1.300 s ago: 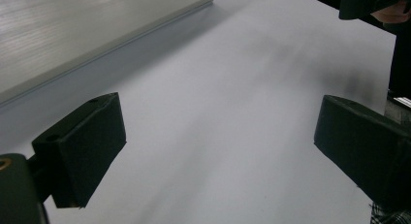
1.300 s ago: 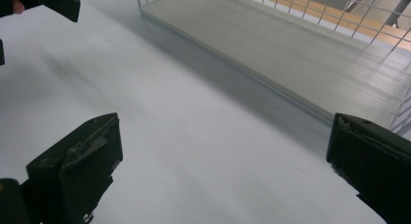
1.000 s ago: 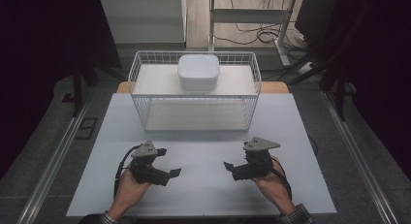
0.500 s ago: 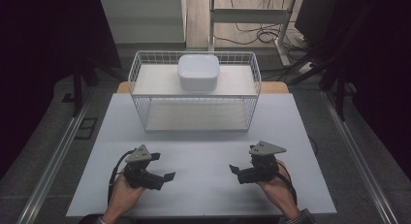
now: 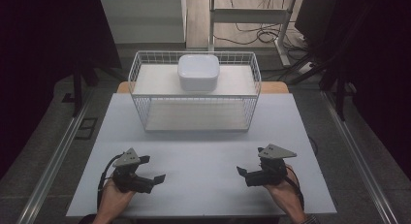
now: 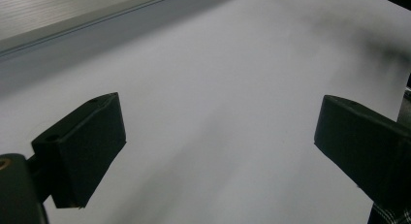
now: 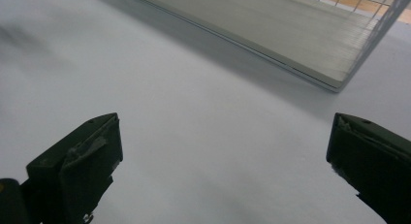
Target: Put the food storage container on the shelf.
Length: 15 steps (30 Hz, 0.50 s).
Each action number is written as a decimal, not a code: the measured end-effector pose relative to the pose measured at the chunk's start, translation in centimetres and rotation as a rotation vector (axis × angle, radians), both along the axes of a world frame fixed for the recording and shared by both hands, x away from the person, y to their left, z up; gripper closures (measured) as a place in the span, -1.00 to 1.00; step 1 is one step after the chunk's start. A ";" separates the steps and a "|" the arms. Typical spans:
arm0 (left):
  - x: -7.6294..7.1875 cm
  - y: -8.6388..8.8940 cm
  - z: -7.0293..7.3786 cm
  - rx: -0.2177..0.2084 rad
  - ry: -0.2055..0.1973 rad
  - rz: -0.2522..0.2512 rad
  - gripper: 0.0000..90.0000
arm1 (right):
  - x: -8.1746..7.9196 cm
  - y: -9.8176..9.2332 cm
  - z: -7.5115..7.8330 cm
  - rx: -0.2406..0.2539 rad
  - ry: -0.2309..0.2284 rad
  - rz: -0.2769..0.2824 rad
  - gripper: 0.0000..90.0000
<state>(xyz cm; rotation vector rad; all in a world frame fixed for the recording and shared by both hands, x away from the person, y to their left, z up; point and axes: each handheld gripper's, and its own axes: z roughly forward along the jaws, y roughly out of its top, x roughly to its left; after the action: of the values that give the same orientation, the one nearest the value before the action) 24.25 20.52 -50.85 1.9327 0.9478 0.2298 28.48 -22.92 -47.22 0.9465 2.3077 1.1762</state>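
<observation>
A white wire rack [image 5: 194,90] stands at the far middle of the white table [image 5: 203,151], and a white square bowl [image 5: 197,72] rests on its top shelf. My left gripper [image 5: 157,178] lies low over the table's near left, open, jaws pointing right with nothing between them. At the near right my right gripper [image 5: 241,171] is open too and points left. In the left gripper view the left gripper [image 6: 218,136] has bare table between its jaws. The right gripper [image 7: 223,151] frames bare table, with the rack's lower shelf [image 7: 271,27] beyond.
The wire rack spans the far half of the table, with its lower shelf [image 5: 196,115] bare. Metal rails [image 5: 58,151] run along both sides of the table. A white frame and cables [image 5: 252,25] stand on the floor behind.
Both hands drew back toward the near edge and slightly outward, the left further left and the right further right. Both grippers stayed open.
</observation>
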 end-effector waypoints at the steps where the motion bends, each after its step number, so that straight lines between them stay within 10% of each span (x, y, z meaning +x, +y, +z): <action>1: -0.1 0.1 0.0 -0.001 -0.001 0.002 -0.91 | -0.1 -0.2 0.0 0.000 -0.003 -0.003 -1.00; 15: -1.5 2.5 -0.4 -0.006 0.004 0.060 -0.91 | -0.7 -2.6 -0.3 0.001 0.000 -0.055 -1.00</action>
<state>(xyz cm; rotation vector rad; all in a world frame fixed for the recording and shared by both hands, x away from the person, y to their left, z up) 22.78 23.01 -51.24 1.9013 1.0092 0.2583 27.78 -25.51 -47.49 1.0032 2.2667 1.1548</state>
